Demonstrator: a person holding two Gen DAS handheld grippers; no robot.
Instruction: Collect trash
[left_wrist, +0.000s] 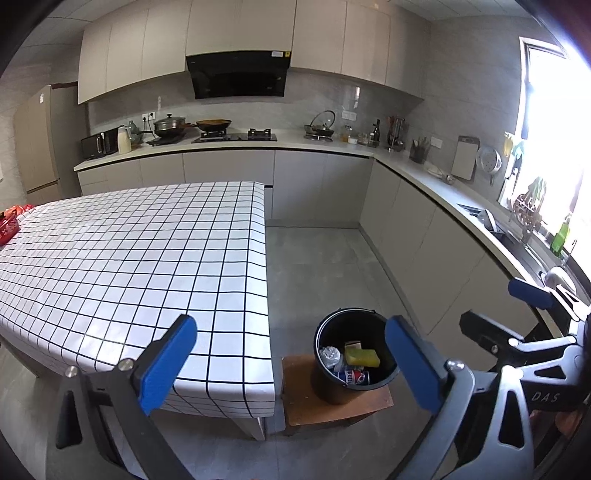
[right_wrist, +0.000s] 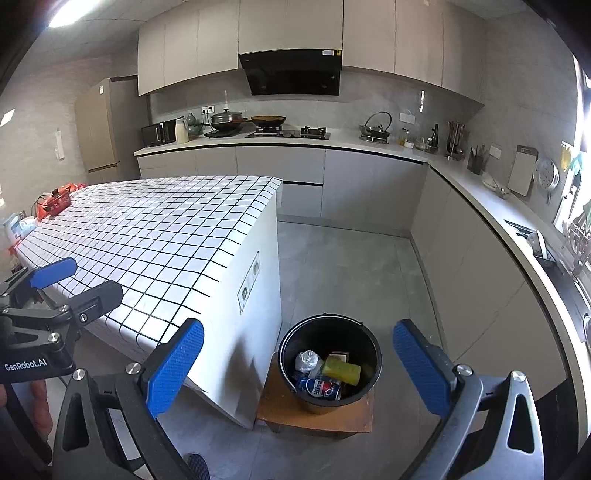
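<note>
The left gripper (left_wrist: 291, 362) fills the bottom of its own view, its blue-padded jaws spread wide with nothing between them. In the right wrist view the right gripper (right_wrist: 299, 363) likewise stands wide apart and empty; each gripper also shows at the edge of the other's view, at about 3 o'clock in the left view and 9 o'clock in the right.

Just beyond the jaws, at about 6 o'clock in the right view, a black bucket (right_wrist: 369, 373) stands upright on a small brown stool (right_wrist: 277, 410), mouth up. Inside lies the trash: a soda can (right_wrist: 322, 388) on its side at the near wall, its long axis running across the bucket from about 9 to 4 o'clock; a yellow sponge (right_wrist: 341, 371) lying flat above it, long axis also roughly left to right; a crumpled clear plastic piece (right_wrist: 306, 360) at the left; and a small brown-and-white block (right_wrist: 339, 357) behind the sponge, too small to tell its kind.

Touching the stool's left side stands a table (right_wrist: 166, 236) under a white cloth with a black grid, running off toward 10 o'clock. A red basket (right_wrist: 55, 201) sits at its far end.

Farther back, a grey counter (right_wrist: 343, 142) wraps from 12 to 3 o'clock, carrying pots and a stove (right_wrist: 288, 133) under a black hood (right_wrist: 291, 74).
</note>
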